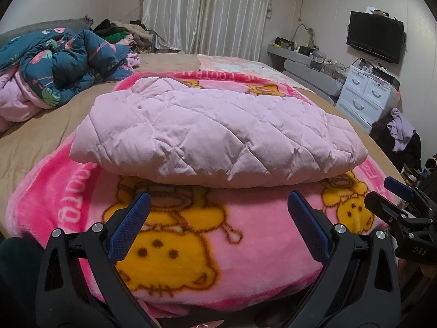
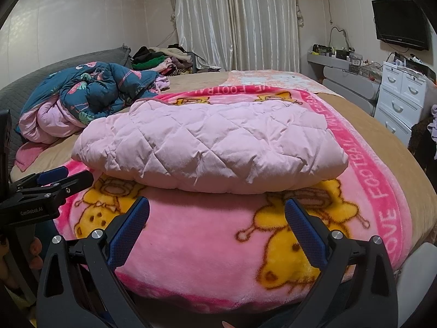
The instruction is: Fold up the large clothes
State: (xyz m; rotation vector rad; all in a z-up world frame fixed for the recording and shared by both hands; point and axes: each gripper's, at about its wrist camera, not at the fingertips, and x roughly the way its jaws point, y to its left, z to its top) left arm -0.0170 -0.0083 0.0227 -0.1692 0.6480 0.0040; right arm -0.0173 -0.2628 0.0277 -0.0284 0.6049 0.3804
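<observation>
Lying folded on pink blanket [image 1: 191, 246]: quilted jacket [image 1: 213, 136].

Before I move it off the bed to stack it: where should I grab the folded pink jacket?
Probably the thick rounded near edge of the jacket, one gripper toward each end, coming in low from the front. That fold bulges off the blanket, so open fingers could slide around it.

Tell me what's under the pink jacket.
The folded jacket lies on a pink cartoon blanket, spread over the tan bed. The blanket's part beneath the jacket is covered, so anything there can't be seen.
</observation>
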